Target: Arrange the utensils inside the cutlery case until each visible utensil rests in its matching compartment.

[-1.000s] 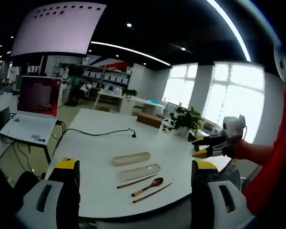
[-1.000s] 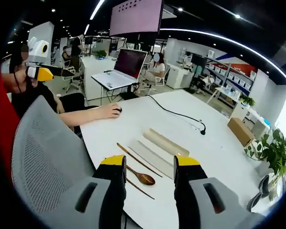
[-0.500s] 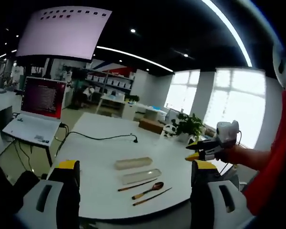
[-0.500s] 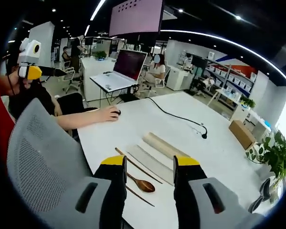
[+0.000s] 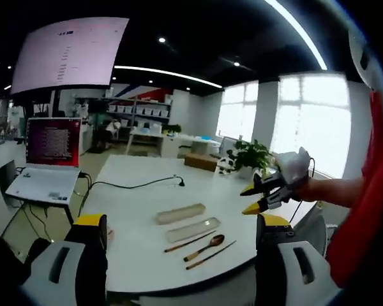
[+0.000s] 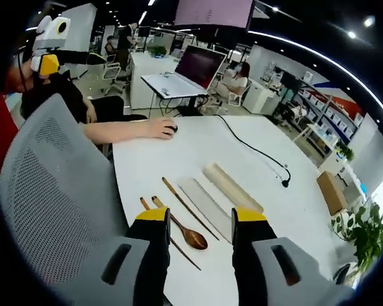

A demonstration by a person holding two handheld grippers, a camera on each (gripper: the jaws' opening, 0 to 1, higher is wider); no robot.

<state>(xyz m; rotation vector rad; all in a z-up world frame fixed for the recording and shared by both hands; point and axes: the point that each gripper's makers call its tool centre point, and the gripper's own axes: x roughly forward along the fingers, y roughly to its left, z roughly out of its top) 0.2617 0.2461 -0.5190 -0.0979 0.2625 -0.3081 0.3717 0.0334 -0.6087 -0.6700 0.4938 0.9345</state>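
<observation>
Lying beside the open cutlery case (image 6: 206, 201), the wooden spoon (image 6: 179, 225) and two chopsticks (image 6: 189, 207) remain unplaced, with both grippers spread and empty.

A white rectangular table (image 6: 147, 166) carried a pale oblong cutlery case (image 6: 207, 201), its matching lid (image 6: 232, 187) just beyond it, a brown wooden spoon (image 6: 182, 228) between two wooden chopsticks before it, and a black cable (image 6: 252, 148) farther off.
</observation>
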